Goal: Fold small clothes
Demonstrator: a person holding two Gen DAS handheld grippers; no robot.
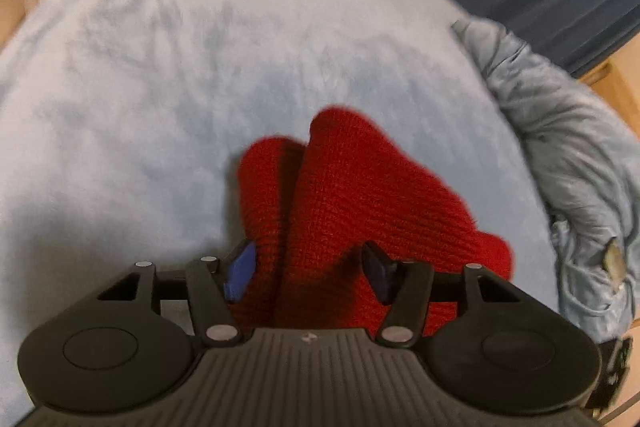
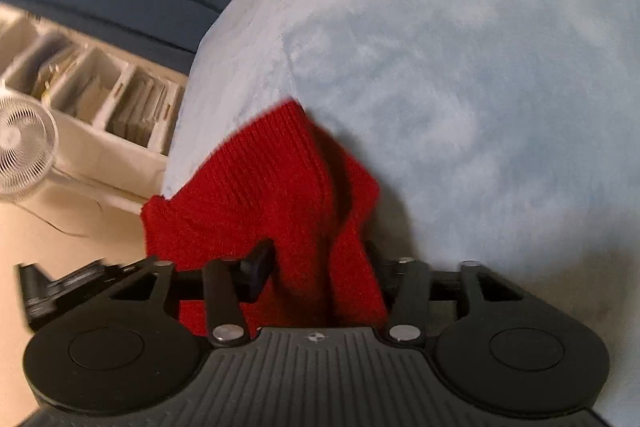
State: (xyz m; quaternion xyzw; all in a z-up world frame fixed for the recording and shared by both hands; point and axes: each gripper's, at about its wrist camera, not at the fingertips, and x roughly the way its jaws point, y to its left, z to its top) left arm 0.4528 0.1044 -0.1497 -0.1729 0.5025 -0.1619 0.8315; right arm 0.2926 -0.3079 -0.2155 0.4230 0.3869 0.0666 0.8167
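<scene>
Both claws clamp a red knitted garment (image 1: 352, 195) above a pale blue fleece blanket (image 1: 180, 75). The left gripper (image 1: 310, 269) pinches bunched fabric at lower centre of its frame; the right gripper (image 2: 316, 267) grips the knit (image 2: 264, 187) likewise. A white fan (image 2: 20, 151) stands at the far left.

Two close, downward views sharing blanket (image 1: 200, 67).

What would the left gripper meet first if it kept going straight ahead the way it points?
The red knit garment bunched between the left gripper fingers; beyond it, probably the light blue fleece blanket, though depth is unclear.
</scene>
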